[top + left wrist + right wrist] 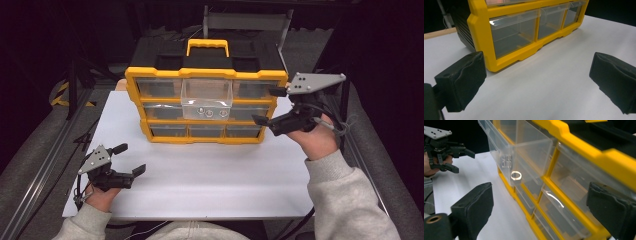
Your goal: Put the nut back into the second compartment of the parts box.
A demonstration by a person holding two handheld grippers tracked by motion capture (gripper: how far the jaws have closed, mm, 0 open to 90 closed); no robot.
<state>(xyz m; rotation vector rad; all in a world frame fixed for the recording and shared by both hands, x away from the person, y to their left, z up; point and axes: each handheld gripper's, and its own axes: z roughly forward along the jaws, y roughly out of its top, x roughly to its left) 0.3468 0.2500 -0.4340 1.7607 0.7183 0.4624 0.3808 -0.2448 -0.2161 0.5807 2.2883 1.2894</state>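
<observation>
Yellow drawer cabinet point(206, 106), black-topped with a yellow carry handle point(208, 46), standing at the far middle of a white table point(210, 175); three rows of three clear plastic drawers. Top middle drawer point(206, 97) pulled out toward the near side, overhanging the row beneath; three small silvery ring-shaped parts point(209, 113) lie in a line on its floor, seen through the clear front wall. In the right gripper view the same drawer point(524, 150) juts out from the yellow frame with one ring point(516, 175) bright near its bottom. All other drawers pushed in. Right gripper point(272, 106), held in a hand point(318, 140) at the right end of the cabinet, level with the upper rows: jaws spread wide, nothing between them, one tip just beside the cabinet's right edge, the other a little nearer and lower; whether the far tip touches the frame cannot be told. Left gripper point(131, 159), held in a hand point(102, 196) over the near left part of the table, well apart from the cabinet: jaws likewise spread wide and empty, pointing toward the cabinet's lower left corner point(487, 62). Grey sleeves point(345, 200) enter from the near edge.
</observation>
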